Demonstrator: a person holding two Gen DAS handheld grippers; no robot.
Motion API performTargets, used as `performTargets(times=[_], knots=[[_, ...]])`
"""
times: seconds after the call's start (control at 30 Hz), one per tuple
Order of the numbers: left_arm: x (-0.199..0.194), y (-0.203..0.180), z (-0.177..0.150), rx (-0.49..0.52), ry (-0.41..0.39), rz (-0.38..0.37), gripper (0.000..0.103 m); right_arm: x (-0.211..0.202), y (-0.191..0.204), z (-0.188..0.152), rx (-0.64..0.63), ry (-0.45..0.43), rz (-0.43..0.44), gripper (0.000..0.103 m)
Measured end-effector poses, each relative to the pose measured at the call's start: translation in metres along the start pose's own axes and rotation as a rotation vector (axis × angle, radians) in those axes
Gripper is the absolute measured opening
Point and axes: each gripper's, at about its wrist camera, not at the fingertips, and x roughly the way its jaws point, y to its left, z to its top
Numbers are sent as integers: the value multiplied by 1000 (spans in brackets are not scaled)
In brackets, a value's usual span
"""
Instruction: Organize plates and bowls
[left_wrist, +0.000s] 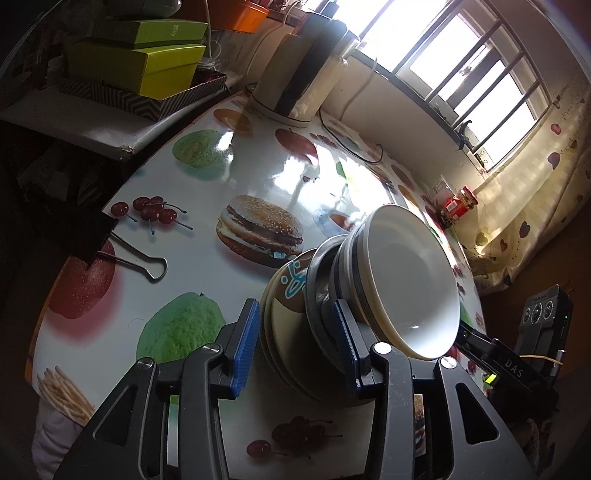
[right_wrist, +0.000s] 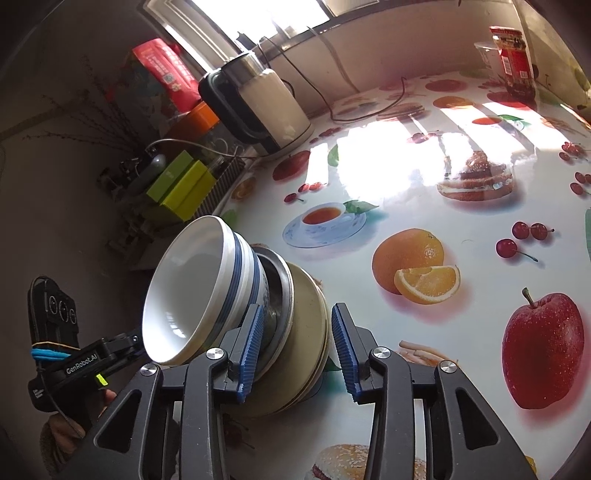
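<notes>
Left gripper (left_wrist: 297, 347): its jaws stand open around the edge of the stack; the blue pads (left_wrist: 244, 347) sit on either side of the lower plates, and I cannot tell if they press them.
Right gripper (right_wrist: 295, 349): its jaws are also open, one blue pad on each side of the plate rims from the opposite side; contact is not clear.
Stack (left_wrist: 332, 306): plates and bowls piled together on the table, between the two grippers.
Plates (right_wrist: 310, 332): cream coloured, lying at the bottom; one shows a blue pattern on a brown band in the left wrist view.
Metal dish (right_wrist: 277, 291): grey and shiny, sitting on the plates.
Bowls (left_wrist: 410, 280): white inside, with blue bands on the outside, nested on top.
Table (right_wrist: 424, 177): glossy cover printed with fruit, burgers and a cup of tea; bright window light reflects on it.
Kettle (right_wrist: 266, 107): cream and dark, standing near the wall.
Green boxes (left_wrist: 136, 55): stacked beside the table.
</notes>
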Motion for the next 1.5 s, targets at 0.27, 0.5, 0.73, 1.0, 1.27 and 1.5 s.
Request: performTargets(times=[0.27,0.5,0.73,1.0,1.27,1.5], knots=[[-7,-11,-8,64,-26,42,43,-13,8,-6,-59,-28,-39,45],[-19,-17,-17,112,-67,90,47,-25,16,-13,-111,-62,-63,52],[-27,-27,-30,192,-119,136,48,-35,25,-25,-154,-77,-105,61],[-23,-35,-52,262,-123,181,55,-43,33,-41,-218,-73,-147,67],[-18,-39,-70,286,-113,206,55,-46,33,-54,-238,-85,-185,68],[-14,-36,-83,307,-119,237,55,-38,31,-70,-272,-78,-267,69]])
